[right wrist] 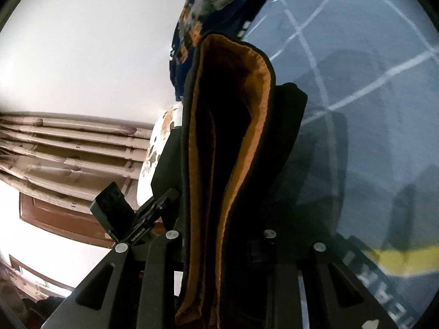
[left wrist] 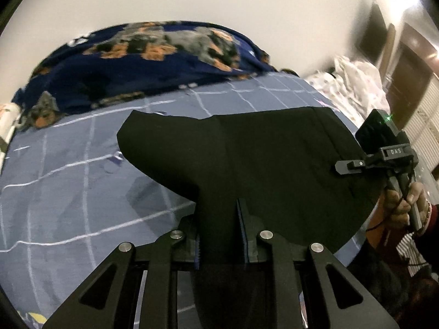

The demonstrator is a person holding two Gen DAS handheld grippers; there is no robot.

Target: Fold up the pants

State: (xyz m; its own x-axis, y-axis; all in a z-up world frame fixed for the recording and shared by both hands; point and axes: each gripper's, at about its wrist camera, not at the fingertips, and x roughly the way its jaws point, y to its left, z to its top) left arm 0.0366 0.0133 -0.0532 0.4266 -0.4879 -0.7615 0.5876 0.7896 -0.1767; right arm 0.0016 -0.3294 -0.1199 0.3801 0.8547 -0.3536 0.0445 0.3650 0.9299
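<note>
Black pants (left wrist: 260,150) lie partly spread over a blue grid-lined bed sheet (left wrist: 68,178). My left gripper (left wrist: 219,219) is shut on a fold of the black cloth at the near edge. My right gripper (left wrist: 344,166), held by a hand (left wrist: 403,203), pinches the pants' right edge. In the right wrist view the pants (right wrist: 233,109) hang lifted, showing an orange inner band, with my right gripper (right wrist: 219,246) shut on them and its fingers mostly hidden by the cloth. The left gripper (right wrist: 162,203) shows just left of the pants.
A dark blue, orange-patterned blanket (left wrist: 123,63) is heaped along the bed's far side by the white wall. White crumpled bedding (left wrist: 354,82) and a brown door (left wrist: 406,82) are at the right. A curtain (right wrist: 68,148) and a patterned pillow (right wrist: 156,150) lie beyond.
</note>
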